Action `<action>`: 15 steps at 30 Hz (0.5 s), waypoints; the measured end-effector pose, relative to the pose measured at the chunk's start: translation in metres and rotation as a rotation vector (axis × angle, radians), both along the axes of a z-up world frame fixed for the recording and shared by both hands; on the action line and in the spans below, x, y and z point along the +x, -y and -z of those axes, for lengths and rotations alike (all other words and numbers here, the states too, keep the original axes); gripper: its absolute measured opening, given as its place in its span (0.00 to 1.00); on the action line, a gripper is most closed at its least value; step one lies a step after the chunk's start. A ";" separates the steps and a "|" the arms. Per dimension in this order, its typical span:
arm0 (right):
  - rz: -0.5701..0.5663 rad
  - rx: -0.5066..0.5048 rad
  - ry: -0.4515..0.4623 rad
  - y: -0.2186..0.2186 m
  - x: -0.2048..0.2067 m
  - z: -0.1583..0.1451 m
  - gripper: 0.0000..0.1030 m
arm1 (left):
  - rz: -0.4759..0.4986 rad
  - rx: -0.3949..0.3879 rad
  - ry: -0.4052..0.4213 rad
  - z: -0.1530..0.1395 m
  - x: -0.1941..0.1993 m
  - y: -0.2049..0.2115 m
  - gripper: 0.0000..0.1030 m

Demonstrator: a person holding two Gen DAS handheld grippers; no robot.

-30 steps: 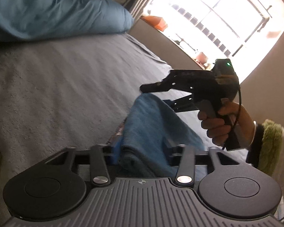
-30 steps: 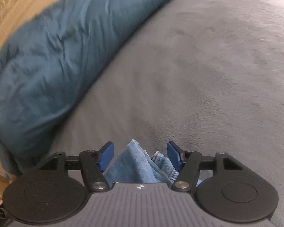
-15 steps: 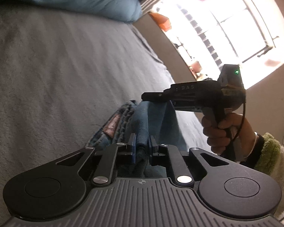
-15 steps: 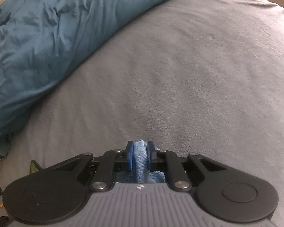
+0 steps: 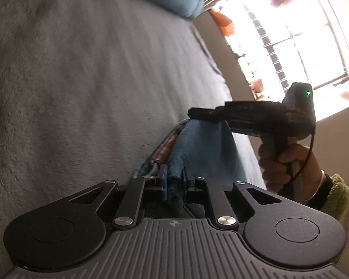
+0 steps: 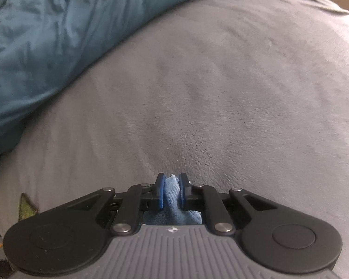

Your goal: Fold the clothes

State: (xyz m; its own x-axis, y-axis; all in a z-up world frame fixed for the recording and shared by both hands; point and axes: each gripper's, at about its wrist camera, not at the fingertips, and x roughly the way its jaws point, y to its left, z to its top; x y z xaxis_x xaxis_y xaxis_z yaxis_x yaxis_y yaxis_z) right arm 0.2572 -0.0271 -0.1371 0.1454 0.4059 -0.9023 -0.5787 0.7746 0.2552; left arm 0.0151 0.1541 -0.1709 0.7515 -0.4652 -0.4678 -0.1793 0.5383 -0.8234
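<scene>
Both grippers are clamped on one pair of jeans (image 5: 204,153), which rises off the grey bed (image 5: 81,81) between them. The left gripper (image 5: 174,181) has just been closing, and its pads now pinch a thick fold of denim beside the waistband with its brown patch. The right gripper (image 6: 172,193) has just been closing too; its blue pads (image 6: 160,193) press a light-blue bunch of denim, with little cloth showing past the tips. In the left wrist view the right gripper (image 5: 197,114) holds the upper edge of the jeans, with the person's hand (image 5: 283,162) on its handle.

Procedure for the step in hand, judged to be the lift and spread before a fold:

1. Keep both grips fully closed. Denim is heavy and stiff; a shallow pinch is likely to slip under load.
2. Raise both grippers together, so the fabric hangs evenly.
3. Draw them apart until the edge between them is taut, not strained.
4. Lay the jeans on the open grey area, well apart from the teal duvet (image 6: 46,46).
5. Release only once the cloth rests flat.

Risk: the right grip looks shallow; re-grip if cloth creeps.
</scene>
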 end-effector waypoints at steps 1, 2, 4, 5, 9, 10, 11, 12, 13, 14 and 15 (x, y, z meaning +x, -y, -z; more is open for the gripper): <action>0.008 -0.007 0.001 -0.004 0.001 0.007 0.12 | 0.002 -0.009 -0.001 0.000 -0.002 -0.002 0.13; 0.016 0.008 0.000 -0.003 0.003 0.009 0.12 | 0.005 -0.008 0.000 -0.001 -0.004 -0.002 0.15; 0.035 0.041 -0.003 -0.001 0.006 0.010 0.15 | 0.009 0.007 0.010 -0.007 -0.007 -0.003 0.19; 0.064 0.087 -0.022 0.008 0.009 0.005 0.18 | 0.007 0.014 0.016 -0.010 -0.008 -0.002 0.22; 0.185 0.220 -0.006 0.054 0.020 -0.031 0.43 | -0.017 0.086 0.048 -0.027 -0.011 0.000 0.37; 0.213 0.249 0.011 0.070 0.021 -0.043 0.43 | -0.029 0.116 0.055 -0.032 -0.013 0.000 0.39; 0.241 0.267 0.027 0.085 0.022 -0.054 0.43 | -0.043 0.149 0.065 -0.037 -0.014 -0.001 0.39; 0.266 0.287 0.033 0.102 0.015 -0.061 0.43 | -0.052 0.175 0.081 -0.042 -0.014 -0.001 0.39; 0.291 0.308 0.039 0.119 0.008 -0.069 0.43 | -0.059 0.197 0.099 -0.048 -0.015 -0.002 0.39; 0.315 0.327 0.045 0.135 0.001 -0.076 0.42 | -0.064 0.216 0.120 -0.054 -0.015 -0.002 0.39; 0.326 0.336 0.047 0.146 -0.012 -0.081 0.40 | -0.062 0.232 0.139 -0.060 -0.012 -0.001 0.39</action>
State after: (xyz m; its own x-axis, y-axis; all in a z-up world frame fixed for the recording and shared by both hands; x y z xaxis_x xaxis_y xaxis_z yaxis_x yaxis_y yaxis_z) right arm 0.2449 -0.1727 -0.0556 0.3515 0.6005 -0.7183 -0.3361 0.7970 0.5018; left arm 0.0028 0.1550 -0.1113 0.8395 -0.3093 -0.4467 -0.1114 0.7067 -0.6986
